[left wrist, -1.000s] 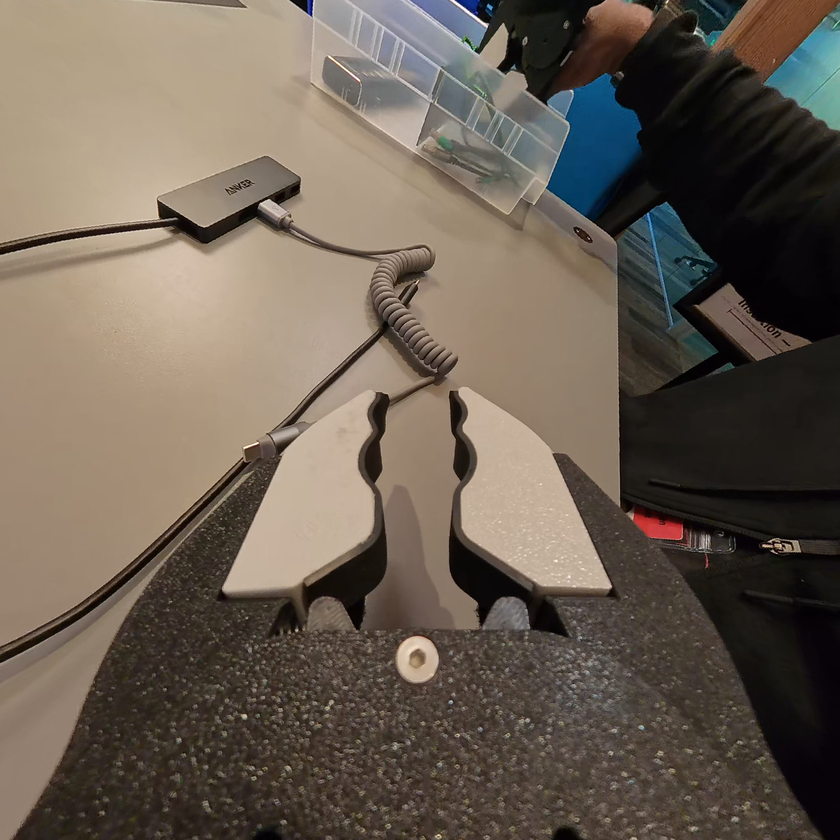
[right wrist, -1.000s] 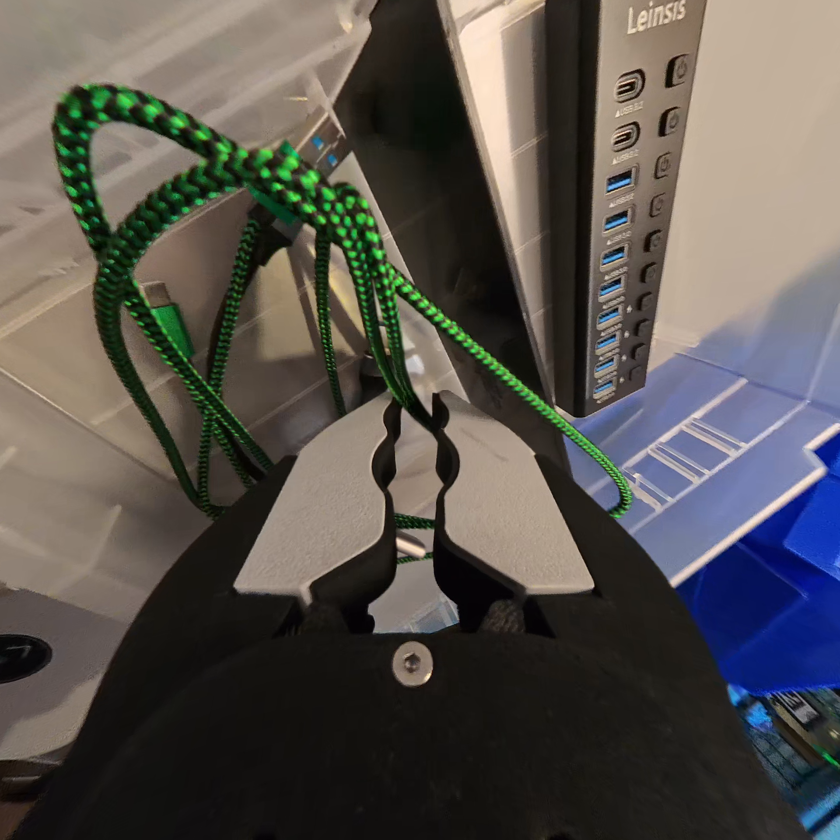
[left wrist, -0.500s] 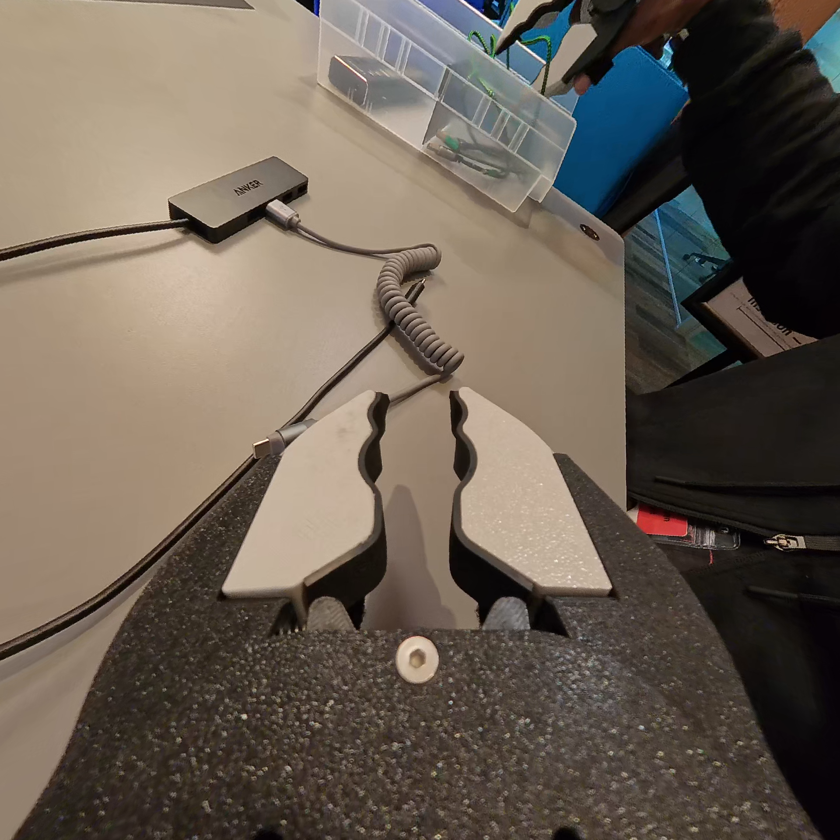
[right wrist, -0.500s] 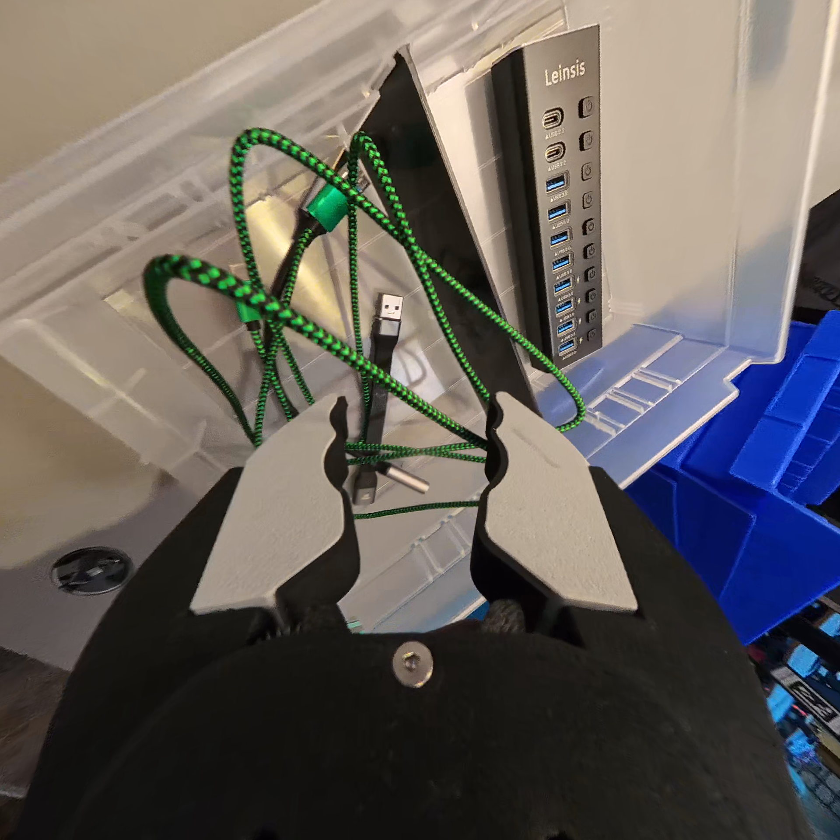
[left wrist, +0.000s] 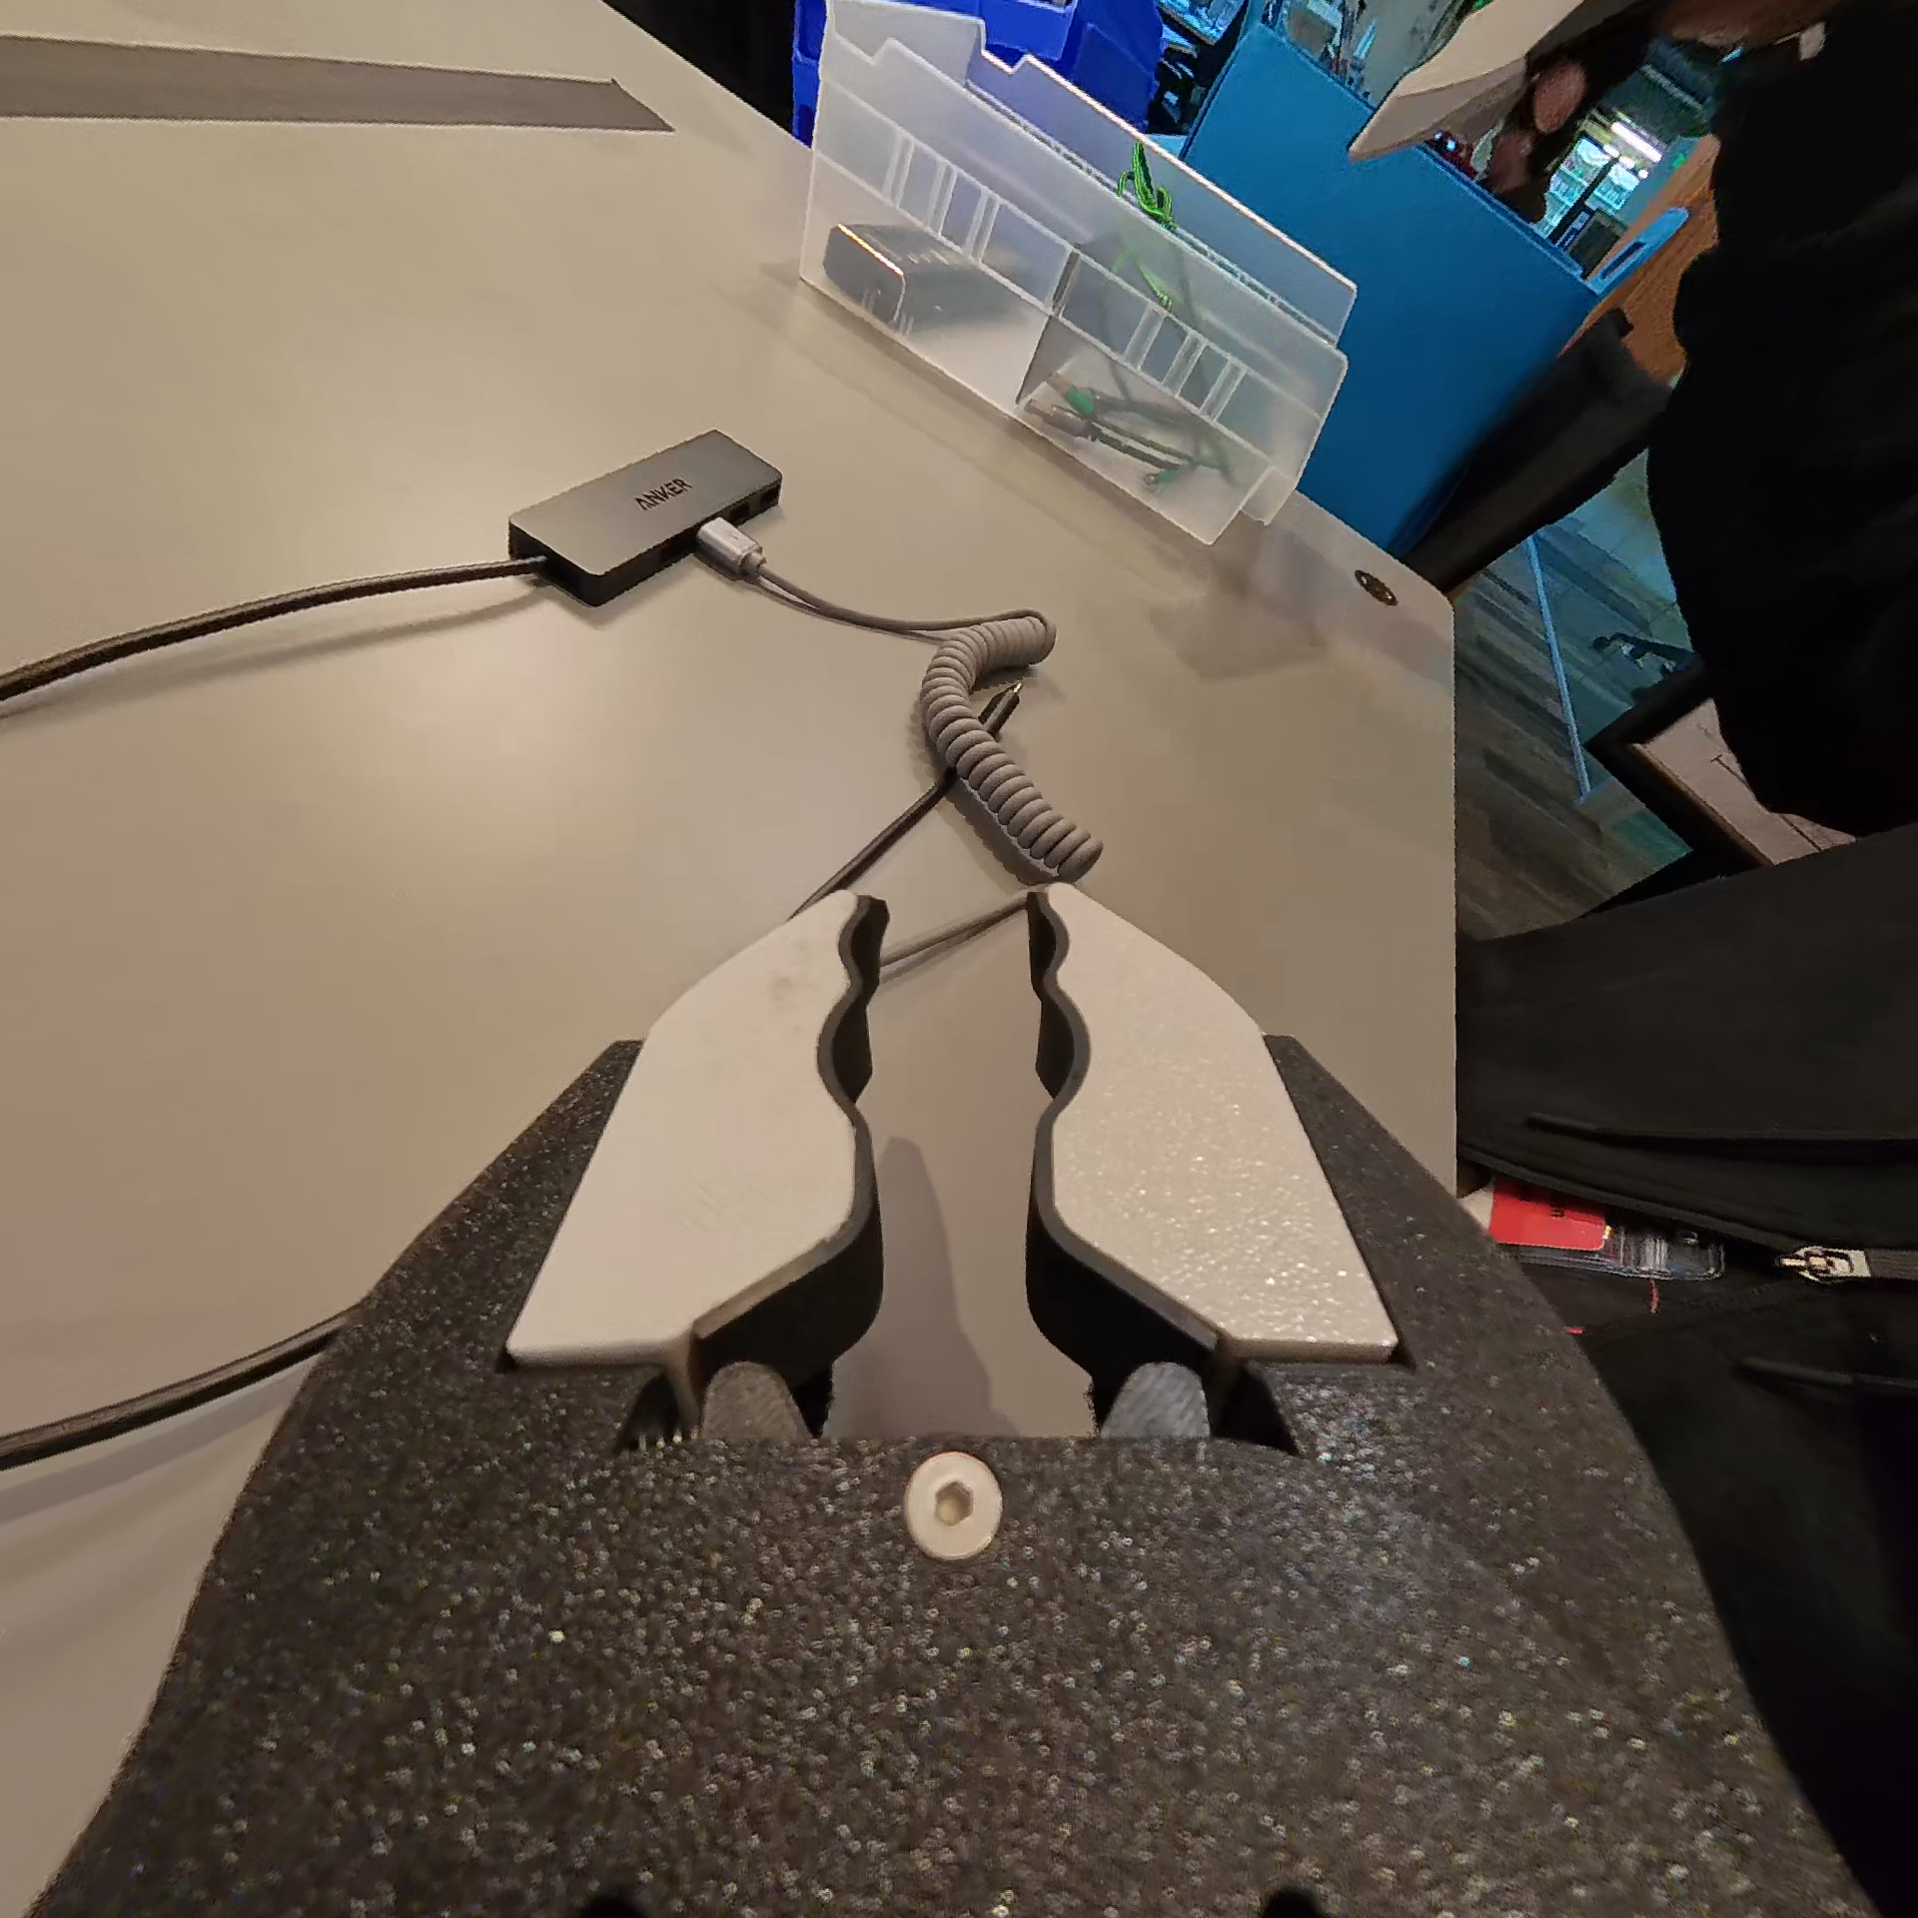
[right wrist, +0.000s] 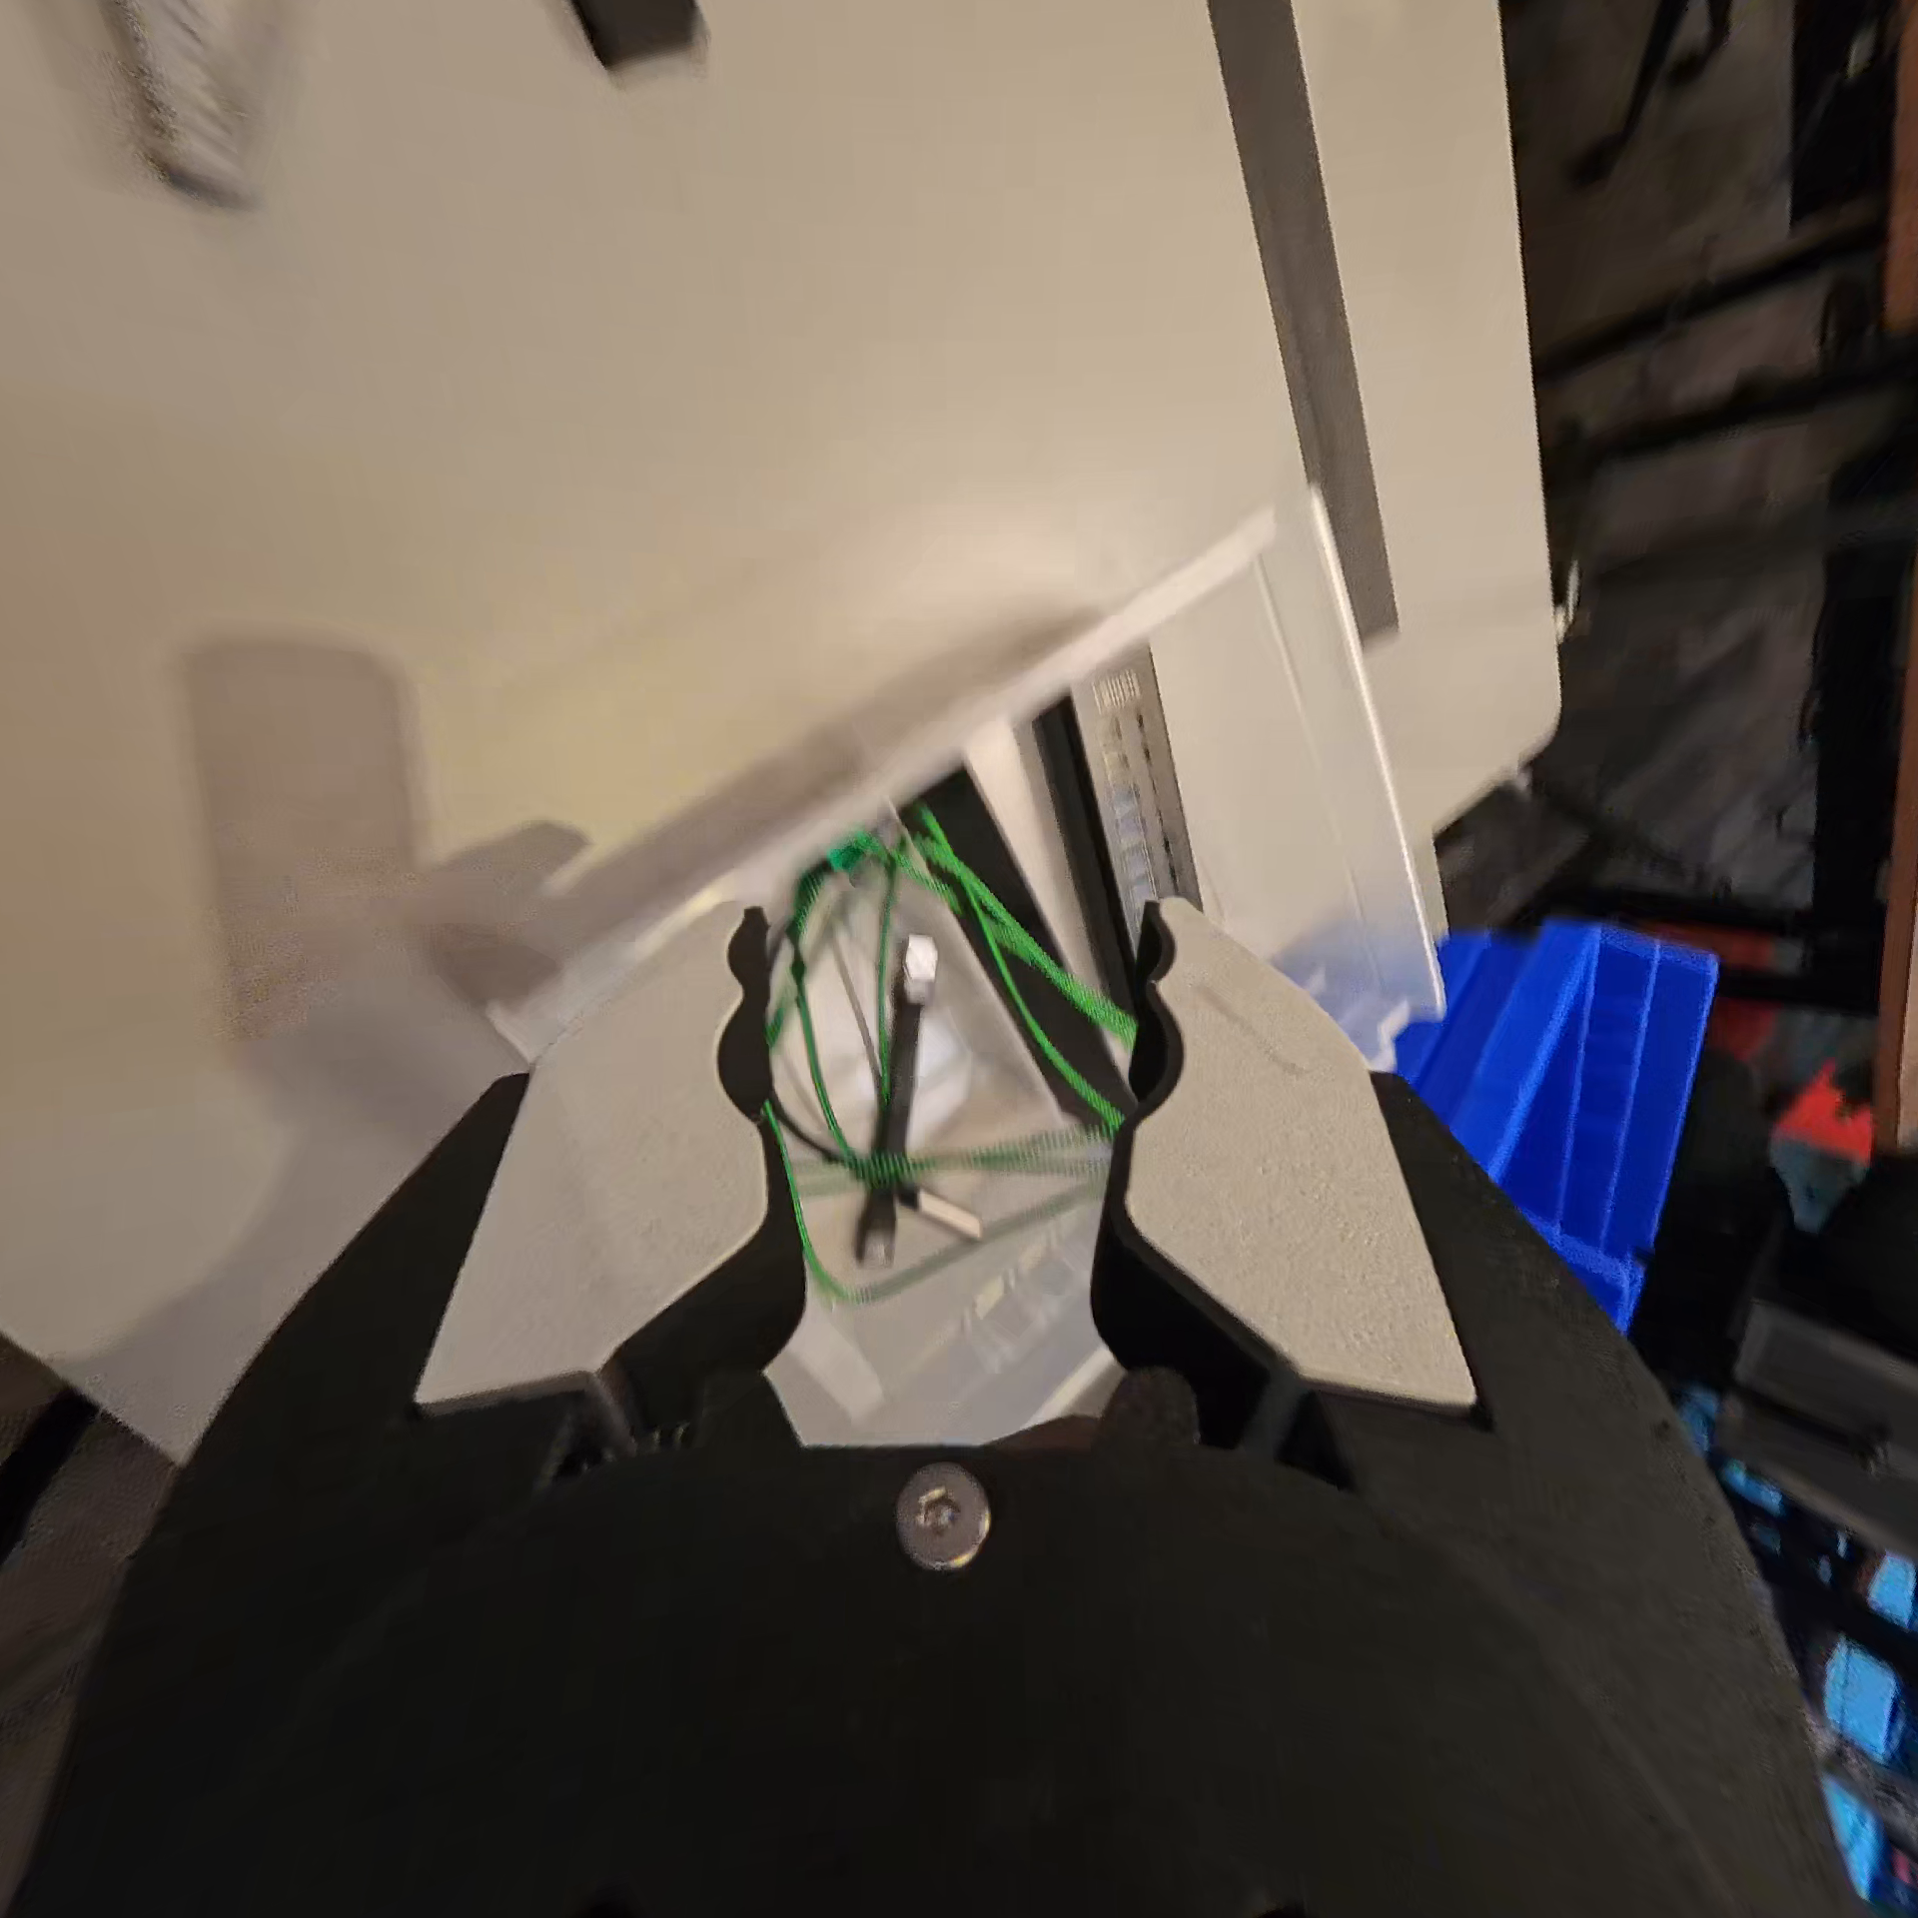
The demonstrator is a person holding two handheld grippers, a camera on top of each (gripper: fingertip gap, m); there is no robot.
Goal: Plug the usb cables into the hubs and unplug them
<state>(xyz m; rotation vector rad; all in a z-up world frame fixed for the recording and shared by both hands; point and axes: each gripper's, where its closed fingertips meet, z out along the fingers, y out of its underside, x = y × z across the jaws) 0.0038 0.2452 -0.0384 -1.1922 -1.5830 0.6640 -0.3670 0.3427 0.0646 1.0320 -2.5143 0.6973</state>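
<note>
A flat black hub (left wrist: 649,514) lies on the grey table (left wrist: 363,830) with a grey coiled cable (left wrist: 991,752) plugged into its side by a silver plug (left wrist: 730,545). A thin black cable (left wrist: 872,846) runs under the coil. My left gripper (left wrist: 953,901) hovers low over the table just short of the coil, open and empty. My right gripper (right wrist: 950,919) is open and empty, held high above the clear bin (right wrist: 1339,861). That bin holds green braided cables (right wrist: 996,934), a short black cable (right wrist: 898,1079) and a tall black multi-port hub (right wrist: 1136,810). The right view is blurred.
The clear divided bin (left wrist: 1069,270) stands at the table's far edge, with blue bins (right wrist: 1567,1048) behind it. The table's right edge (left wrist: 1453,934) drops off beside a person in black clothing (left wrist: 1764,1142). The hub's thick black lead (left wrist: 259,612) trails off left. The left gripper's tips are roughly 40 cm from the right gripper's. From my left tips it is roughly 20 cm to the silver plug (left wrist: 730,545); from my right, 30 cm.
My right gripper let go of the green cables, opened wide and pulled up and back from the bin. My left gripper crept slightly forward, covering the loose silver plug.
</note>
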